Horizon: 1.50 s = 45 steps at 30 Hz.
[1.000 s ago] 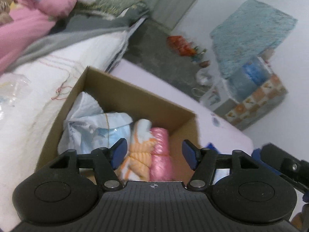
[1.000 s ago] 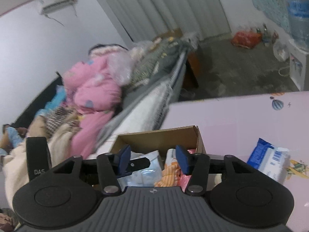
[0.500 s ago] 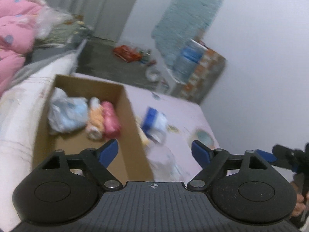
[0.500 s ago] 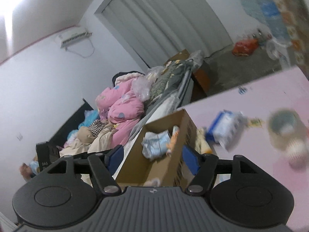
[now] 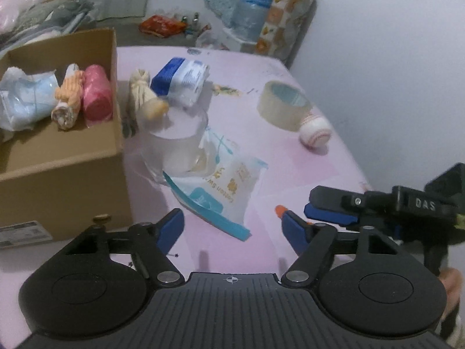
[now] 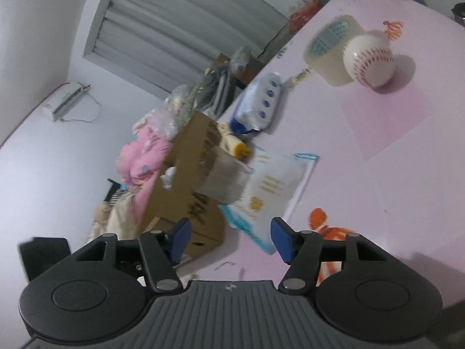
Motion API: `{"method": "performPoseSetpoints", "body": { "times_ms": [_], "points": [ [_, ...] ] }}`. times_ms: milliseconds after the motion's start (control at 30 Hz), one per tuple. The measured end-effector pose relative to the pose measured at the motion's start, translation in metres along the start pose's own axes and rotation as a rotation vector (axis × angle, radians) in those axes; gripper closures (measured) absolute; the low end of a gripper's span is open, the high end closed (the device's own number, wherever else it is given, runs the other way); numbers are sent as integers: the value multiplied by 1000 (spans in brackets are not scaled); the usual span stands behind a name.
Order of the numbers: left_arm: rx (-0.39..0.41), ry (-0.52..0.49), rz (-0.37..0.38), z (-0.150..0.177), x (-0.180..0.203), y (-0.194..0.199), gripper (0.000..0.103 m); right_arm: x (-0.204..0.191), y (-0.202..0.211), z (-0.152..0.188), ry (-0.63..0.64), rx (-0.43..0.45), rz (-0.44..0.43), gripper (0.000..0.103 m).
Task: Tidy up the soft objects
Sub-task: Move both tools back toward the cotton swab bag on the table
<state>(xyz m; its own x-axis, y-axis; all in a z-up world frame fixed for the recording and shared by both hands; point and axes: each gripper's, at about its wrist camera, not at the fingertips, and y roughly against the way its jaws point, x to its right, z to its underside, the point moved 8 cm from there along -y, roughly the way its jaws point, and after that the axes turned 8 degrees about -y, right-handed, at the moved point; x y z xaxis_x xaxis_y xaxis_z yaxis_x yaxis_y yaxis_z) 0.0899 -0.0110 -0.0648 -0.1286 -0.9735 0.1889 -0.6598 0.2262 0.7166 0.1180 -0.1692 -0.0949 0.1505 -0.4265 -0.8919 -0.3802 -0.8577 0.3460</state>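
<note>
A cardboard box (image 5: 72, 160) stands at the left of the pink table and holds a pale blue bag (image 5: 26, 99), an orange roll (image 5: 68, 99) and a pink roll (image 5: 97, 96). Beside it lie a cotton-swab pouch (image 5: 221, 186), a clear cup (image 5: 183, 142), a cream bundle (image 5: 145, 99) and a blue-white pack (image 5: 183, 80). My left gripper (image 5: 232, 229) is open and empty, just short of the pouch. My right gripper (image 6: 229, 238) is open and empty, near the pouch (image 6: 270, 192) and an orange cloth (image 6: 331, 232). It also shows at the right of the left wrist view (image 5: 334, 209).
A tape roll (image 5: 283, 106) and a white baseball (image 5: 315, 135) sit at the far right of the table, near its edge. A bed with pink bedding (image 6: 142, 157) lies behind the box. A water jug (image 5: 250, 8) stands on the floor beyond.
Both grippers have pulled back from over the box and swung right, toward the loose things on the table. Their jaws stand wider apart than before.
</note>
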Motion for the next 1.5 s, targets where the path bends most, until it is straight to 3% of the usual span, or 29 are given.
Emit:
{"method": "performPoseSetpoints", "body": {
  "times_ms": [300, 433, 567, 667, 767, 1100, 1200, 1267, 1333, 1500],
  "points": [
    [-15, 66, -118, 4, -13, -53, 45, 20, -21, -5, -39, 31, -35, 56],
    [-21, 85, -129, 5, -15, -65, 61, 27, -19, -6, -49, 43, -23, 56],
    [-18, 85, -143, 6, -16, -69, 91, 33, -20, -5, -61, 43, -11, 56],
    [-2, 89, -129, 4, -15, -65, 101, 34, -19, -4, -63, 43, 1, 56],
    [26, 60, -130, 2, -11, -57, 103, 33, -17, -4, -60, 44, 14, 56],
    [81, -92, -70, 4, 21, -27, 101, 32, -19, -7, -43, 59, 83, 56],
    [67, -138, -75, 1, 21, -27, 93, 33, -19, -10, -34, 62, 95, 55],
    [22, -158, -103, -1, 17, -36, 65, 32, -21, -14, -25, 66, 105, 54],
    [-16, -163, -111, -3, 13, -45, 53, 31, -23, -21, -8, 76, 119, 54],
    [-46, -183, -157, -6, 7, -62, 48, 20, -37, -52, 92, 118, 165, 46]
  ]
}}
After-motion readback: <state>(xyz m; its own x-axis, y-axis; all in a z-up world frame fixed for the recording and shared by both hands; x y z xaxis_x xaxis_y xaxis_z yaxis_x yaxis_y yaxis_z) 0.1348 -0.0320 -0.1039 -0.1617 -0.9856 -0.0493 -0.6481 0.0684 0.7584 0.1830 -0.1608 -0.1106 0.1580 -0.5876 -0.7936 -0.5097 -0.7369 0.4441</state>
